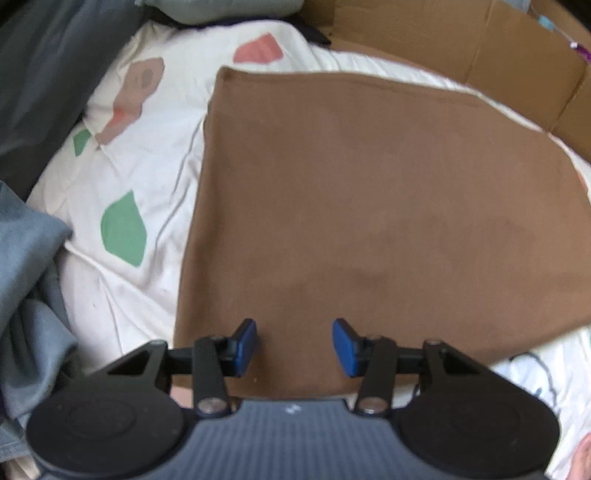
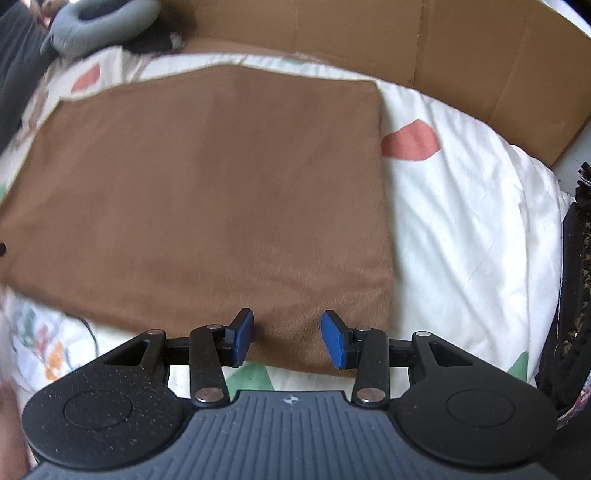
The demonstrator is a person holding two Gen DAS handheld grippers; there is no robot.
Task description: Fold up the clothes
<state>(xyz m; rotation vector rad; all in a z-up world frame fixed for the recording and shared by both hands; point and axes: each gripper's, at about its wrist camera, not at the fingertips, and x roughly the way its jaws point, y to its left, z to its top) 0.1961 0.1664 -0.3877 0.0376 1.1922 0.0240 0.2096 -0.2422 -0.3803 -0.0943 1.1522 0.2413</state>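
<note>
Brown cloth (image 1: 351,206) flat, filling frame centre; near edge beneath left gripper (image 1: 294,347) and right gripper (image 2: 287,339), both half-spread, gripping nothing.

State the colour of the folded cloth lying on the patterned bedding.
The folded cloth is plain brown, best seen in the right wrist view.

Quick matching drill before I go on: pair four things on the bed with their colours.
Things:
1. folded cloth
2. tong pads
3. neck pillow
4. box wall behind the bed

Colours:
A. grey
B. cardboard tan
C. brown
D. blue

Pairs: 1-C, 2-D, 3-A, 4-B
</note>
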